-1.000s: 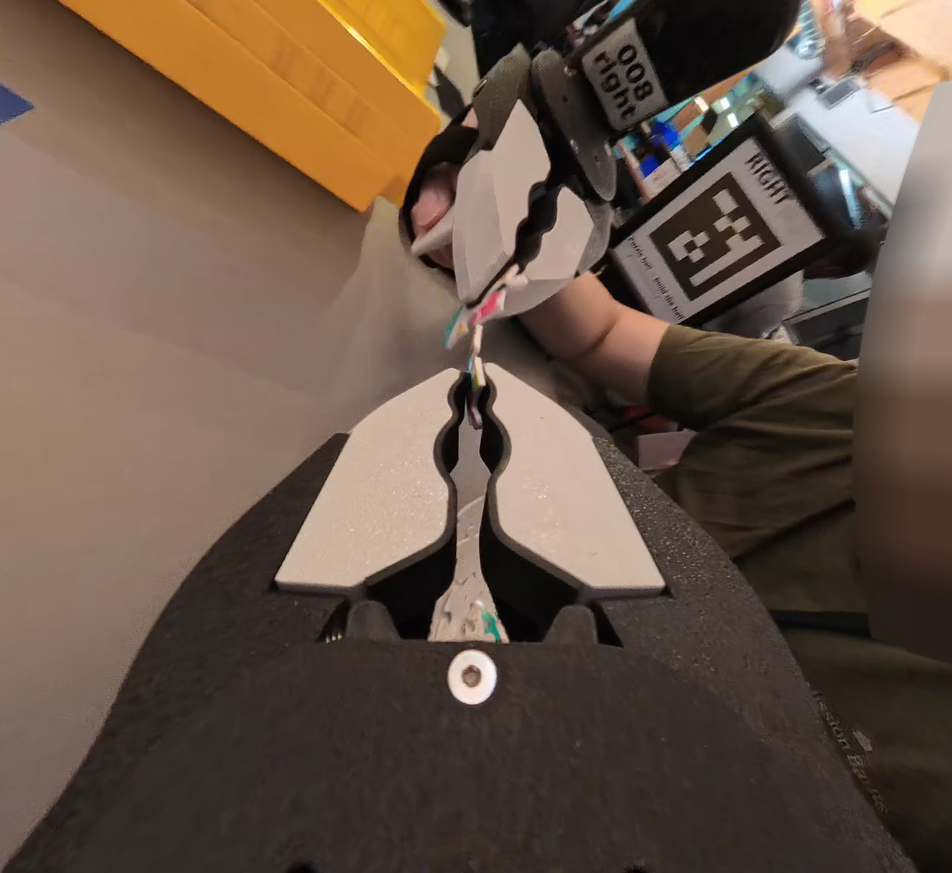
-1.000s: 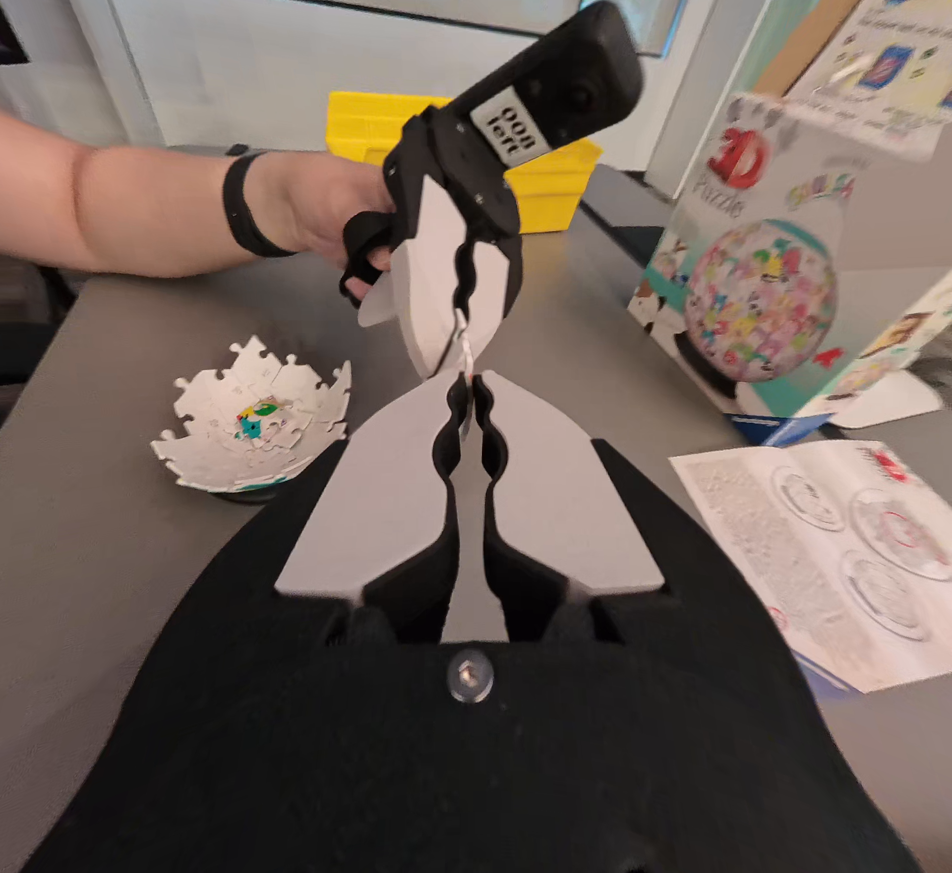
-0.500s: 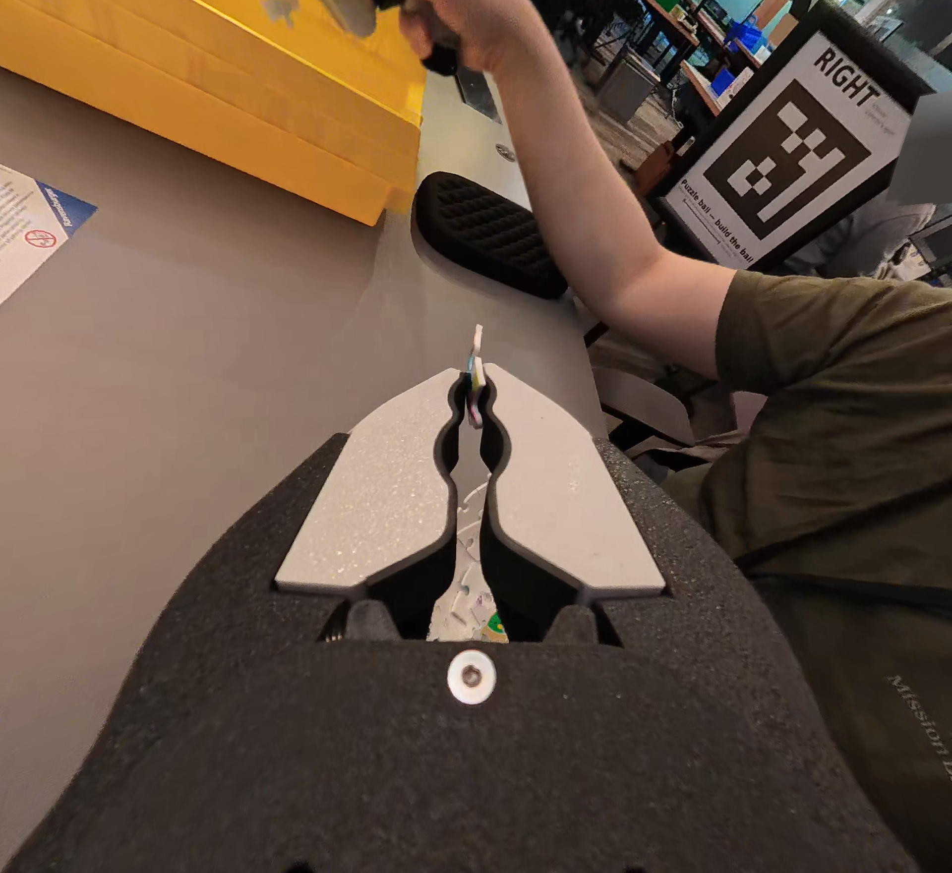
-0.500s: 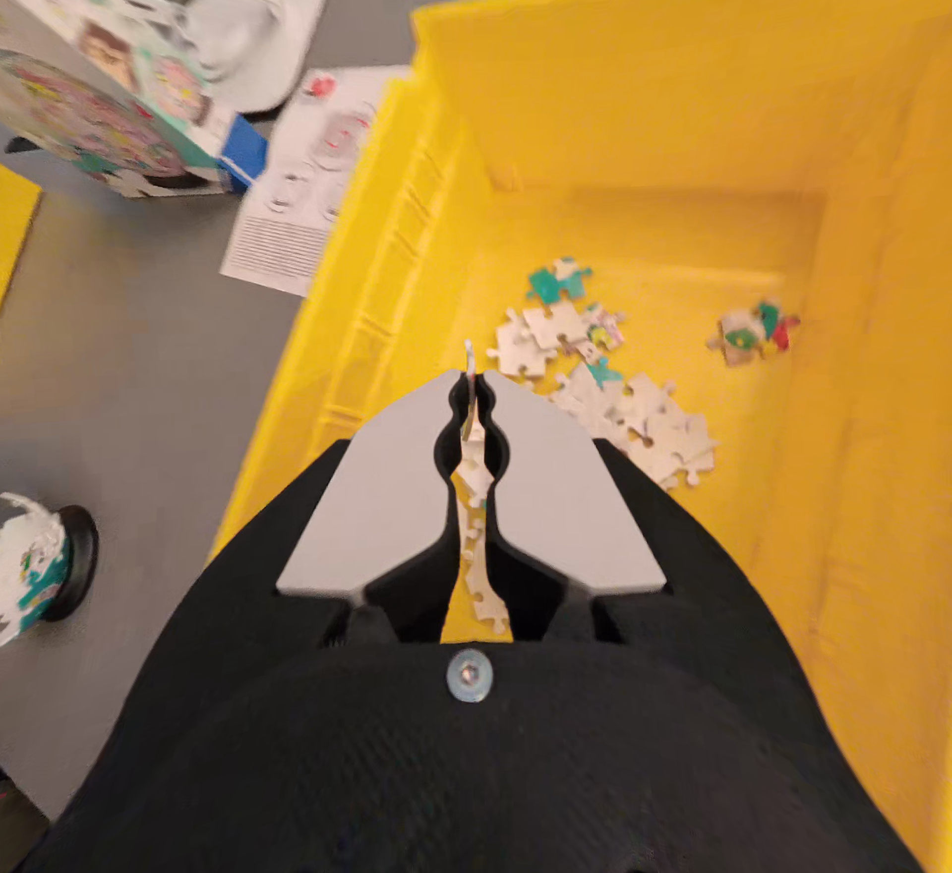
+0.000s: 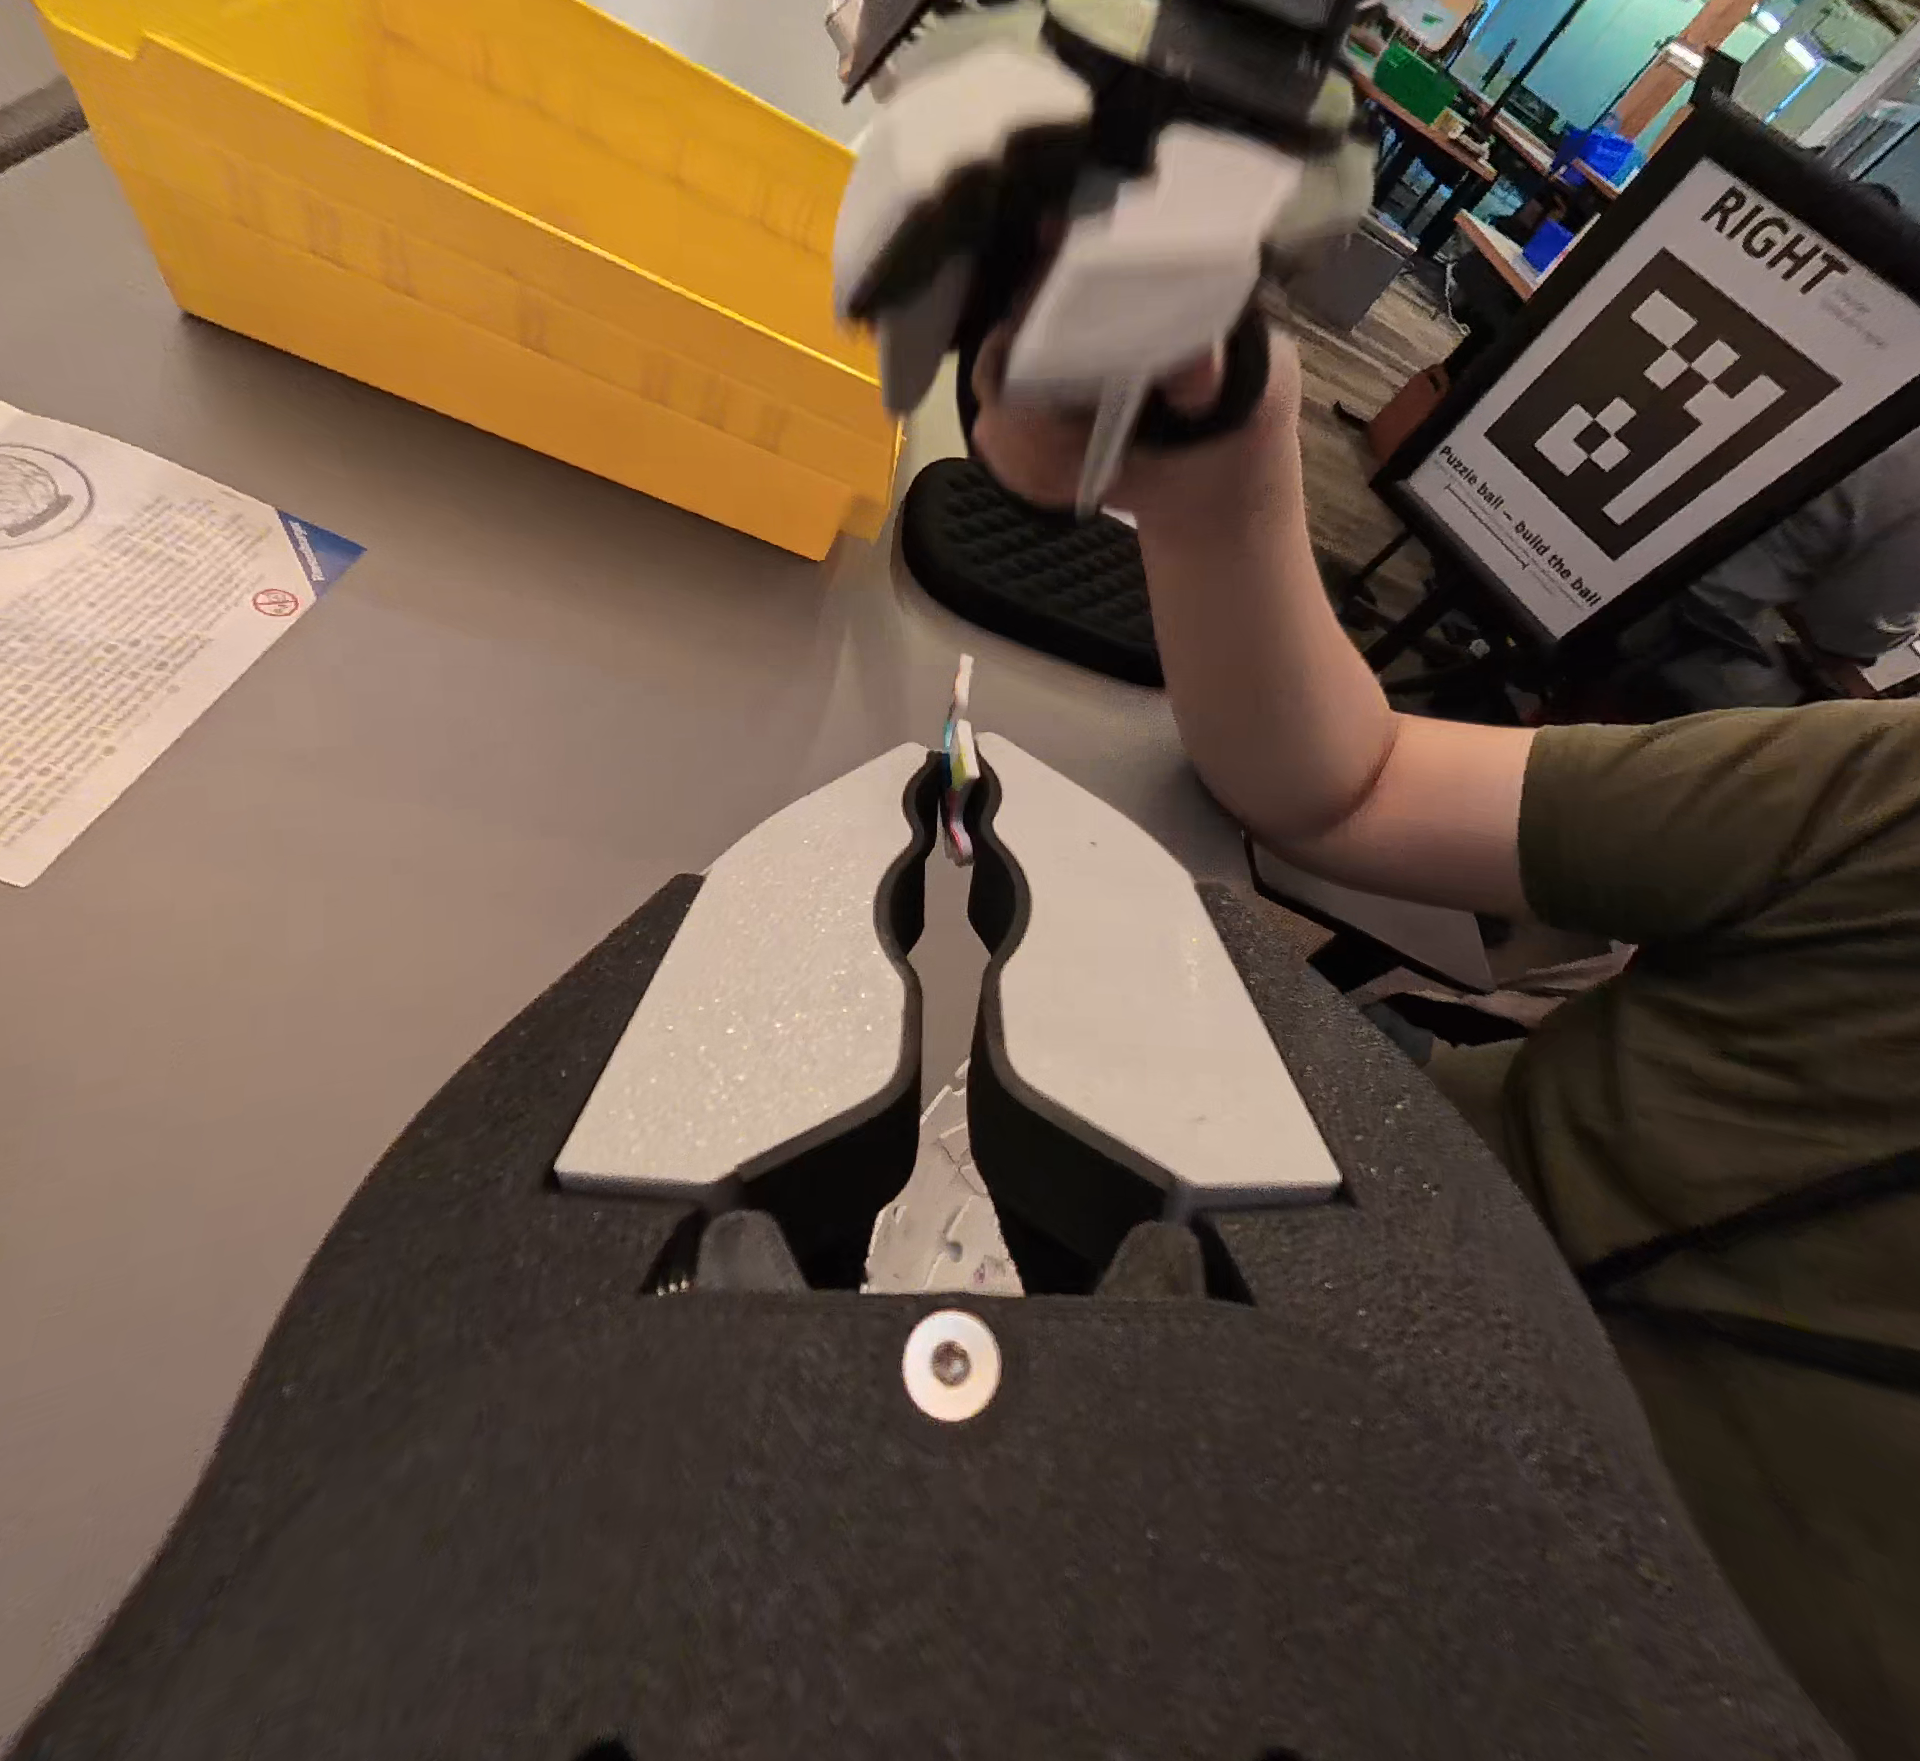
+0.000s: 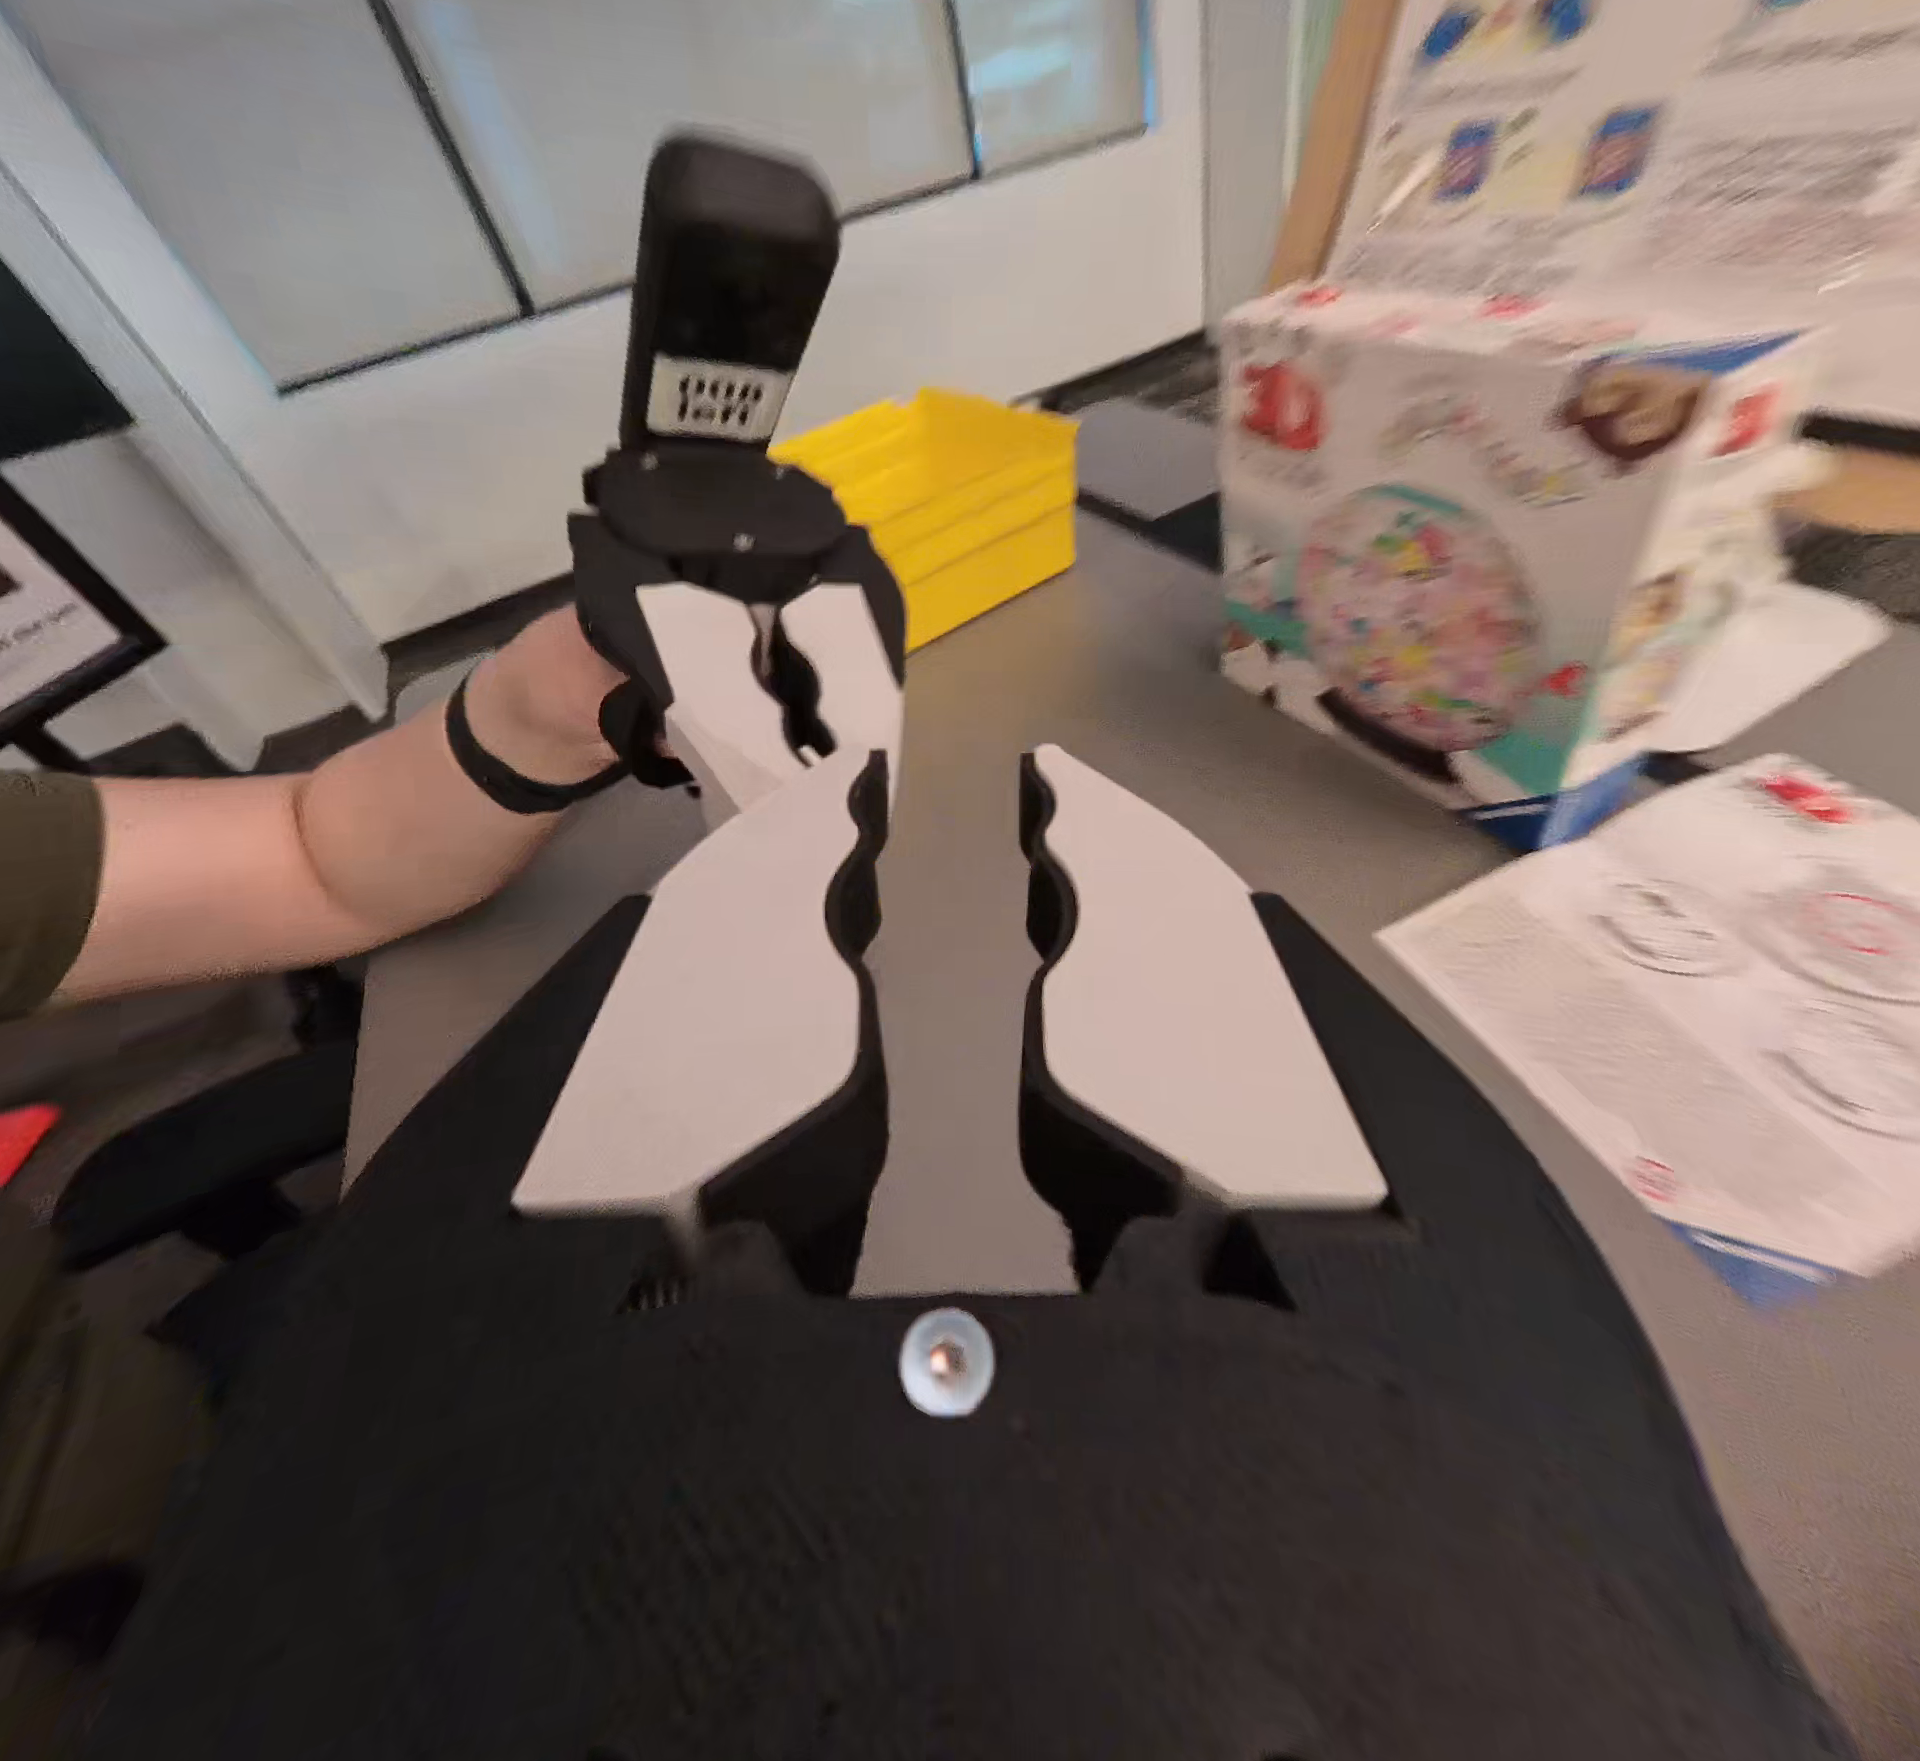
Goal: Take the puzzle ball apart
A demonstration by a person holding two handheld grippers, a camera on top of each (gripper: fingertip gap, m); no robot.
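Note:
My left gripper is shut on a small cluster of coloured puzzle pieces that stands edge-on out of its tips above the grey table. A white jigsaw surface shows through the gap low between its fingers; I cannot tell whether it is the ball's remaining shell. My right gripper is open and empty. It also shows blurred in the left wrist view, high above and beyond the left gripper. The left gripper shows in the right wrist view, close ahead to the left, with the piece between its fingers.
A yellow bin stands at the back of the table, also in the right wrist view. A printed sheet lies left. The puzzle box and sheet lie right. A black pad and a standing sign are near the person's arm. The tips of one gripper are about 6 centimeters away from the tips of the other.
My right gripper carried a piece to the yellow bin, let it go, and has swung back open and empty over the left gripper. The left gripper stays shut on its pieces.

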